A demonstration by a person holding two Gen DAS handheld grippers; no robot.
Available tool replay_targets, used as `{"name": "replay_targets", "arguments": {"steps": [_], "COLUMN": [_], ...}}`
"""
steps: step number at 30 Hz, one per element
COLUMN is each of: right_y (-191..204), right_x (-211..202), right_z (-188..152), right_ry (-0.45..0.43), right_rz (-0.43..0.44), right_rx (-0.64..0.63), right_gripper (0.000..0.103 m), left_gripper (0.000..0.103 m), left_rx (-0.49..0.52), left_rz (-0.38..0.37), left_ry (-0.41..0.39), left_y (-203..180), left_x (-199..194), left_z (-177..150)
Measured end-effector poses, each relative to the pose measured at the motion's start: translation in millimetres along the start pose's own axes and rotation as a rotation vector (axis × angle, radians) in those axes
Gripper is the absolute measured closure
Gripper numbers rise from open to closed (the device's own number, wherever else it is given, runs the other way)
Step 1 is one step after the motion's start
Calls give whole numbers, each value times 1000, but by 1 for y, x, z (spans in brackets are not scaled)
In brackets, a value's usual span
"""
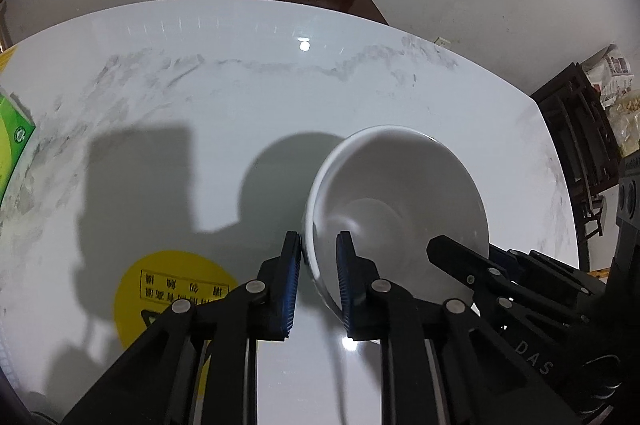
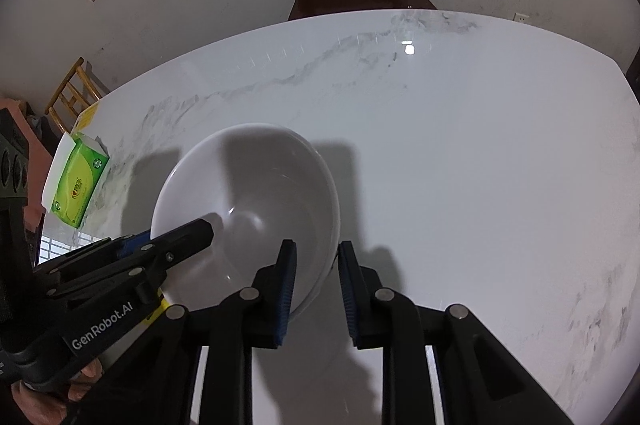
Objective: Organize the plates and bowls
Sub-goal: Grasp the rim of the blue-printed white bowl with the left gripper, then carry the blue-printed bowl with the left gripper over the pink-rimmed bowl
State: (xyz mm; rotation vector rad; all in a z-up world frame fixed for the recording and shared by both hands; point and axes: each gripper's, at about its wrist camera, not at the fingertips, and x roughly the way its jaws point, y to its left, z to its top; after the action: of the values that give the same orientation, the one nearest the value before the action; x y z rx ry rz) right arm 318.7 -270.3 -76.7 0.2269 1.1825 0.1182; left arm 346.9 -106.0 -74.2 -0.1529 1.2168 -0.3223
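Bowl [image 1: 400,209] rim between both grippers' fingers [image 1: 290,289]

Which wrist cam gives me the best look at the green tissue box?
The right wrist view: the green tissue box shows whole, lying at the table's left edge. The left wrist view catches only a cropped corner at its frame edge.

We see a white, grey-veined marble worktop [image 2: 460,145]. On it rest a white bowl [image 2: 248,201], a green tissue box [image 2: 78,185] near its left edge, and a round yellow sticker [image 1: 168,297].
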Motion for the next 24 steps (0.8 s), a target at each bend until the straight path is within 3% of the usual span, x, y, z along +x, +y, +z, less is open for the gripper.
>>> {"name": "replay_targets", "arguments": {"steps": [14,24], "right_y": [14,16], "right_x": [-15,-49], "right_z": [-27,-38], "right_ry": [36,15], "right_rz": [-8,-14], "right_rx": [-10,-18], "right_gripper": [83,83], "left_gripper": [89,89], "left_rx": [18,49], "left_rz": [34,33], "left_ry": [18,-13], "left_y": [-4,-16], "left_x": [-12,-46], "left_z": [-23,-36]}}
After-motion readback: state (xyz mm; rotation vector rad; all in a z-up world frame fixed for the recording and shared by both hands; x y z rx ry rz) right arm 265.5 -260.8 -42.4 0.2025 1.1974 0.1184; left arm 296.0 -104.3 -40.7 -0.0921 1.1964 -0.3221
